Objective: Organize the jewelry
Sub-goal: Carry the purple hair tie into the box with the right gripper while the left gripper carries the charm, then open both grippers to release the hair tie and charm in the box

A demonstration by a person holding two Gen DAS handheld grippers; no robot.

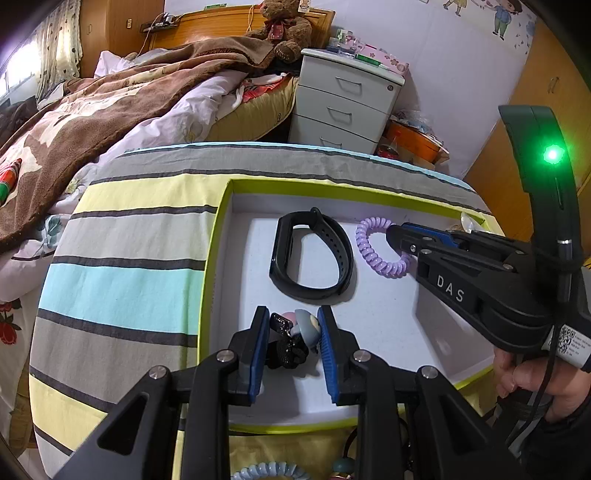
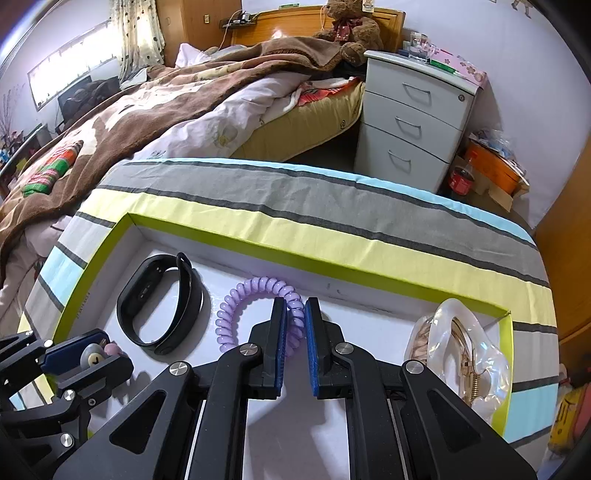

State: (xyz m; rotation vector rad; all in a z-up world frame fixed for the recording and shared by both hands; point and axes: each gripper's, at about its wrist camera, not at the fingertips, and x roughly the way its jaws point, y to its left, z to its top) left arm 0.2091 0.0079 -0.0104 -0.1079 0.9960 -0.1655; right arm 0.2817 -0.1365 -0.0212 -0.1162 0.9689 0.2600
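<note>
Striped cloth [image 2: 332, 206] in grey, yellow and pale blue spread over the surface. Behind it, unmade bed [image 2: 295, 122] with brown blanket [image 2: 155, 99] and white quilt [image 2: 229, 110]. Brown teddy bear [image 2: 351, 29] propped against wooden headboard [image 2: 295, 22]. White three-drawer cabinet [image 2: 413, 118] beside bed, small items on top. Orange container [image 2: 491, 166] and red-labelled bottle [image 2: 461, 181] on floor near cabinet. Dotted curtain [image 2: 136, 33] at window, far left.
</note>
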